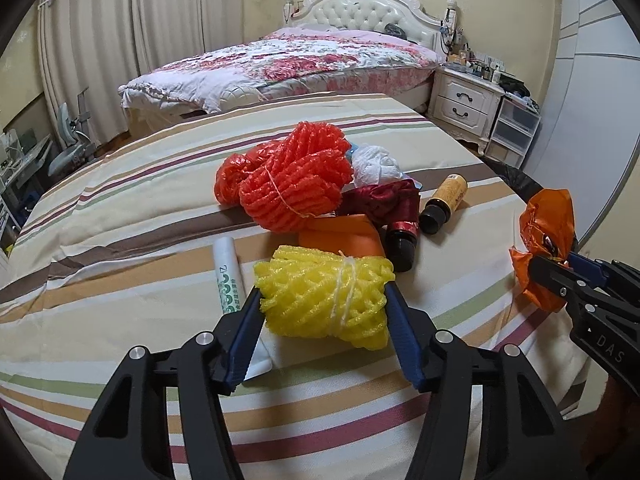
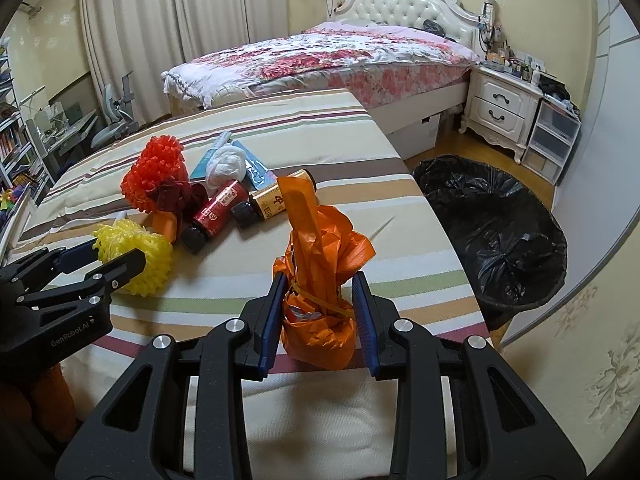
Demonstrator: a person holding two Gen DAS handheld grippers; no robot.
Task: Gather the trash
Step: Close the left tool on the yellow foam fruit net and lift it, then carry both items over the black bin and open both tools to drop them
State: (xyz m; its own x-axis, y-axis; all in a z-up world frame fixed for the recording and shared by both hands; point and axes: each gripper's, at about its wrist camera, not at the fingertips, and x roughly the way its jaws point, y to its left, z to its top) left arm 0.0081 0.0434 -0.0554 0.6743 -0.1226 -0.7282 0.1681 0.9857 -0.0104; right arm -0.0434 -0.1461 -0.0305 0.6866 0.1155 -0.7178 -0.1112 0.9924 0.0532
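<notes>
Striped surface [image 1: 120, 208] is seen low down; soft, light yellow net [image 1: 326, 296] is squeezed at both ends by left gripper [image 1: 320, 300] fingers; orange bag [image 2: 320, 320] is pinched by right gripper [image 2: 318, 300].

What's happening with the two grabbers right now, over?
Left gripper closed on yellow foam net. Right gripper clamped on orange bag. Black-lined bin to the right, path clear.

Two bottles [image 2: 214, 216] (three foam nets [image 1: 326, 296])

left gripper [image 1: 322, 300] half-closed, right gripper [image 2: 319, 308] clamped
</notes>
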